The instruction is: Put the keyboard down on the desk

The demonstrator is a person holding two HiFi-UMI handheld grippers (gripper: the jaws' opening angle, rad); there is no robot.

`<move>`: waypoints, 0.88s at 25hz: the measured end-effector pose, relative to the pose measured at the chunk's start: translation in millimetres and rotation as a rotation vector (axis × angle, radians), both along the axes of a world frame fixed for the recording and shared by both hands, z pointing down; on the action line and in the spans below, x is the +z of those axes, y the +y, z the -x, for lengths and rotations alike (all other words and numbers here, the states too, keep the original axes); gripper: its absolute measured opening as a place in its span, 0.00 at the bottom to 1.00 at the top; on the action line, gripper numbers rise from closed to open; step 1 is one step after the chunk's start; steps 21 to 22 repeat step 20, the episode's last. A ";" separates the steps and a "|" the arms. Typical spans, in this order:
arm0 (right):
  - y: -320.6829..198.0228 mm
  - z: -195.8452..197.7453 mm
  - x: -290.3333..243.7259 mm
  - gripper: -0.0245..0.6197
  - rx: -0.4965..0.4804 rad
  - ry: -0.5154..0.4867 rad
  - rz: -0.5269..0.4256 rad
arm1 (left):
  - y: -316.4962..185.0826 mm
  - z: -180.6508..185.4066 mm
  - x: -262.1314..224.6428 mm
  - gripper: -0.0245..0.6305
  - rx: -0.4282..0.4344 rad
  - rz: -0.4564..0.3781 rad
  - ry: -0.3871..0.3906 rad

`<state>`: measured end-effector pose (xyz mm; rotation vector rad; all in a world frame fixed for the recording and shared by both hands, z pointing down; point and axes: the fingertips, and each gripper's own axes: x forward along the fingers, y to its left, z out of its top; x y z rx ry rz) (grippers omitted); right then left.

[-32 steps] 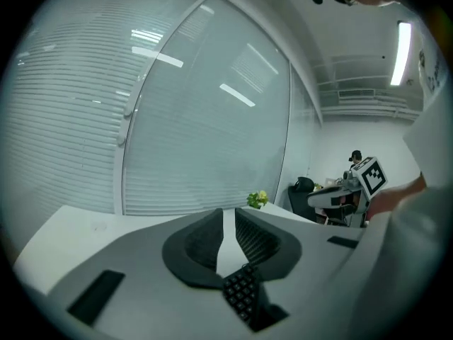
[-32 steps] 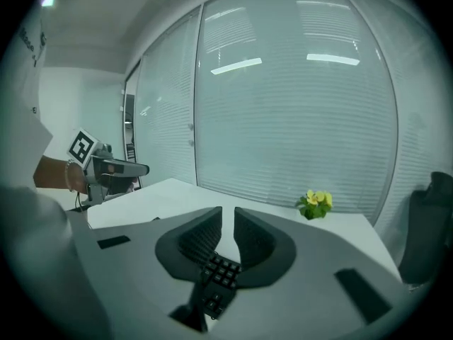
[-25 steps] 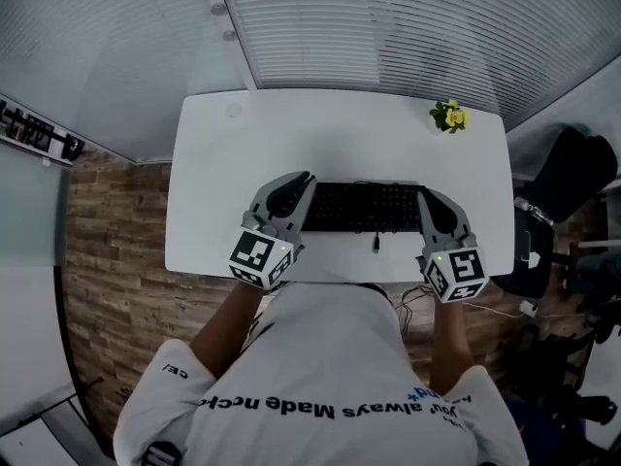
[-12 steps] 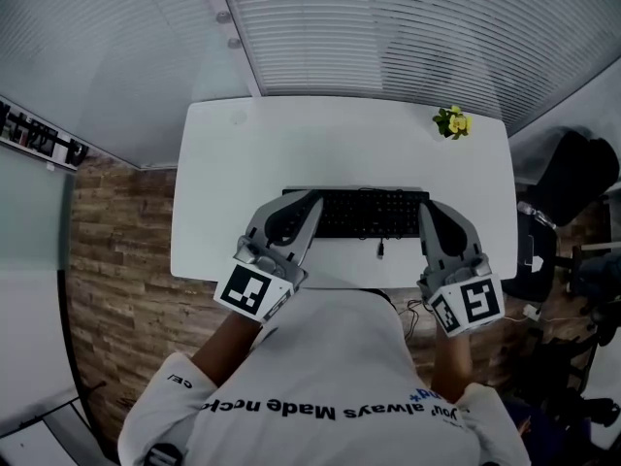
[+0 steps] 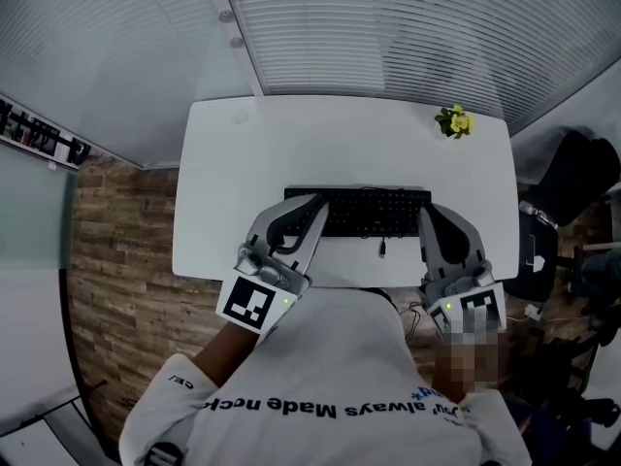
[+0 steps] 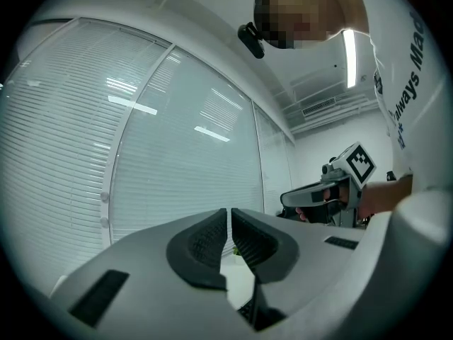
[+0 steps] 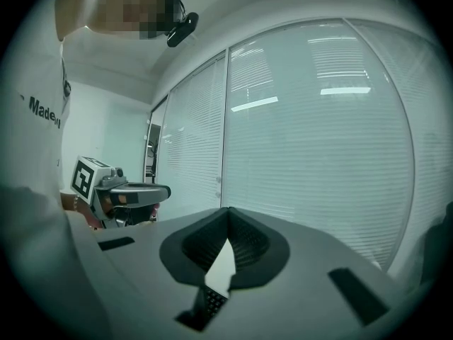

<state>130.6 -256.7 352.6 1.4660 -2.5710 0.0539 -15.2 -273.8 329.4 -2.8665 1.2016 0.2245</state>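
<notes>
Both sets of jaws are squeezed together w/ nothing between; left gripper & right gripper hang over the ends of the keyboard, which lies on the desk near its front edge. Risk: a careless pull-back could snag it & drag it off

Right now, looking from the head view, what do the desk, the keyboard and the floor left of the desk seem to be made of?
Desk: even white and smooth, probably laminate or painted board.
Keyboard: matte black with rows of keys, likely plastic.
Floor: brown staggered planks, so wood or a wood-look laminate; the picture cannot settle which.
</notes>
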 end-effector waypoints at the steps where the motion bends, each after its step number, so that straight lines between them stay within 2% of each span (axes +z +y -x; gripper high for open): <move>1: 0.5 -0.3 -1.2 0.05 0.001 0.000 -0.002 | 0.5 0.1 0.0 0.10 -0.001 0.001 0.000; 22: 3.3 -6.6 -2.1 0.05 0.008 0.013 -0.011 | 1.0 -0.9 3.5 0.10 -0.017 0.025 -0.005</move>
